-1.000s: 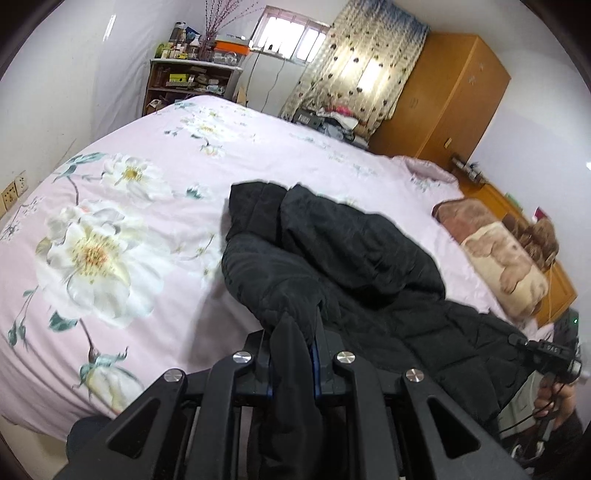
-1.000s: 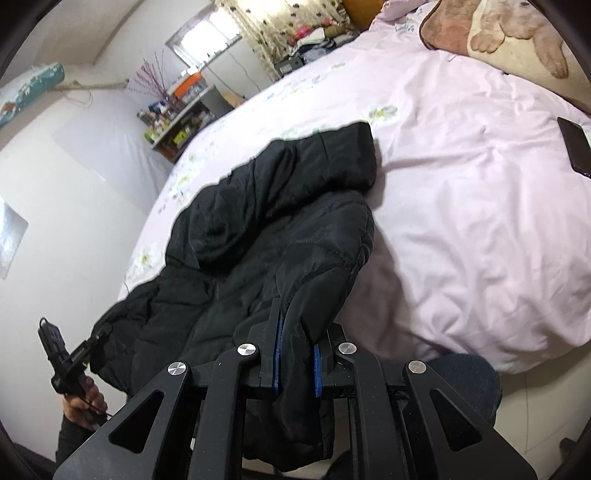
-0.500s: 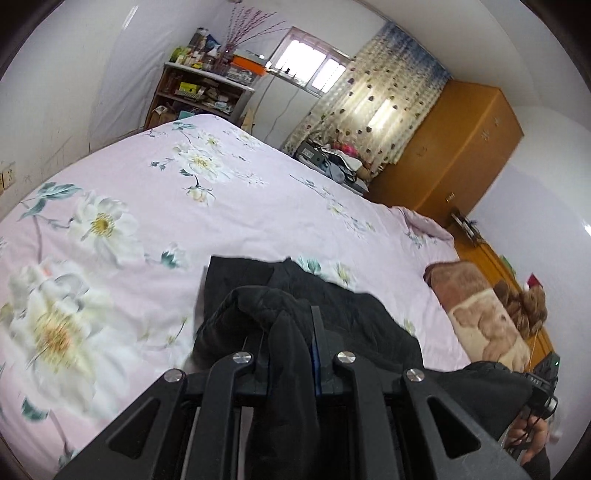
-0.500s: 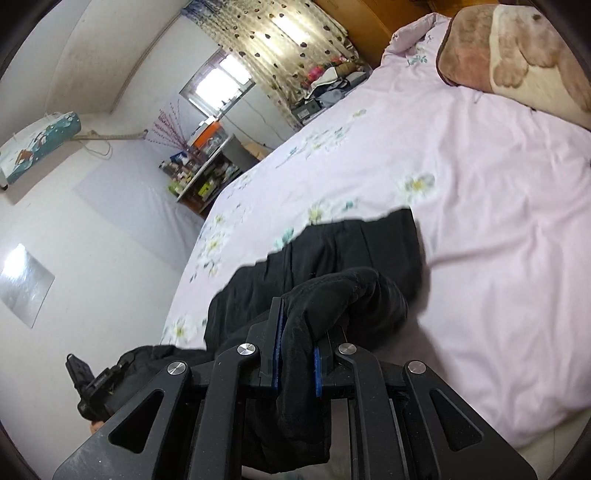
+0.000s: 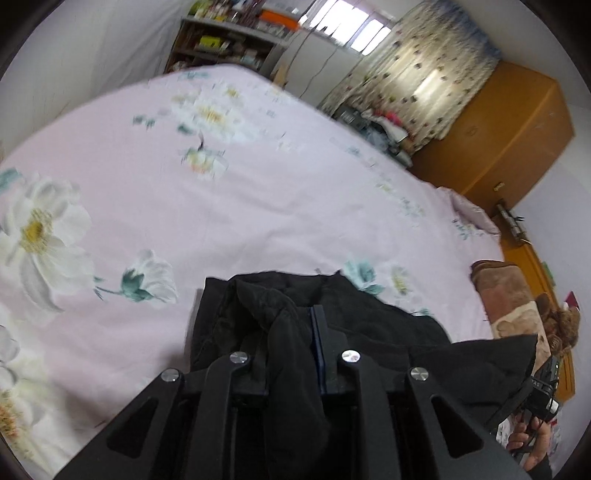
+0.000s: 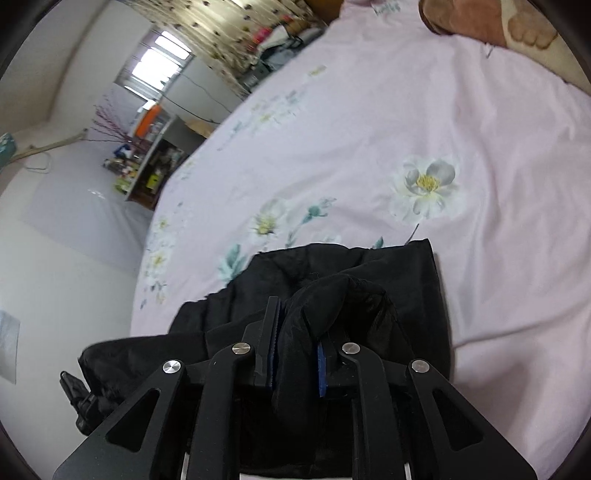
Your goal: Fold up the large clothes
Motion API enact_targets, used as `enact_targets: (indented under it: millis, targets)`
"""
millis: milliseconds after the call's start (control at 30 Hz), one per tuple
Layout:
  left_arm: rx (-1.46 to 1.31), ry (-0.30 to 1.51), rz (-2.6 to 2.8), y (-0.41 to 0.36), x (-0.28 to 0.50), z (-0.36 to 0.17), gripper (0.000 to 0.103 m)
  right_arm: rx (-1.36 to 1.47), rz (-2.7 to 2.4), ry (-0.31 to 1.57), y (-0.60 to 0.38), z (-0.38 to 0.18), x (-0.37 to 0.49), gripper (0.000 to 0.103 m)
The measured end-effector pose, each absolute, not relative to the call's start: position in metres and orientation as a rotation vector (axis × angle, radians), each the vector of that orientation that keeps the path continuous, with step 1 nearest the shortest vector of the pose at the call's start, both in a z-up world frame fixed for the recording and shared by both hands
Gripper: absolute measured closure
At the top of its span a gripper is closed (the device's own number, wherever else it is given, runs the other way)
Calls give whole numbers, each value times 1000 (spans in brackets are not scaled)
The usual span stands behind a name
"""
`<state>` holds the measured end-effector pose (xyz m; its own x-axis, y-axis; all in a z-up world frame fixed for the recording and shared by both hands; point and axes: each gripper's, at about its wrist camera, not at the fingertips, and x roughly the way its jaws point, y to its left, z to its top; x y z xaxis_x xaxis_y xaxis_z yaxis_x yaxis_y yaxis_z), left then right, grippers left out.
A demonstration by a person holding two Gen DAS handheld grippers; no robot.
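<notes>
While jaws are opening, left gripper (image 5: 291, 332) and right gripper (image 6: 297, 332) narrowly pinch black jacket (image 5: 388, 332) folds.

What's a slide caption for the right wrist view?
Right claw opening, black jacket fabric bunched between its jaws, over pink floral bedspread.

Daylight is entering through the window (image 5: 343, 29) and glowing through the curtain (image 5: 417, 85), which is overexposing in patches. The pink bedspread (image 5: 258, 206) is reading bright and evenly lit, with motion blur smearing its far flowers. The black coat (image 6: 354, 291) is losing detail in shadow. Fisheye distortion is bending both views, with dark vignetting at the corners.
</notes>
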<state>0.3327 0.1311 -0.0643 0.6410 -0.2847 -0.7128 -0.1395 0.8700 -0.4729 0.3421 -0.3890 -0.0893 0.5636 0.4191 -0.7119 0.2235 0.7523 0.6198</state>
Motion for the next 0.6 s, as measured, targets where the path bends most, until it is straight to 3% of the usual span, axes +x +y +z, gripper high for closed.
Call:
enact_targets:
  millis: [200, 333, 467, 600]
  targets:
    - [-594, 943, -108, 135, 354, -85, 79, 798, 157, 1013, -395, -103, 359, 70]
    - [-646, 926, -173, 142, 353, -72, 67, 868, 251, 930, -406, -79, 352, 34]
    - [-729, 862, -223, 154, 346, -49, 43, 889, 283, 857, -408, -67, 340, 32]
    - [-704, 700, -203, 168, 333, -9, 27, 853, 276, 814, -403, -65, 334, 32]
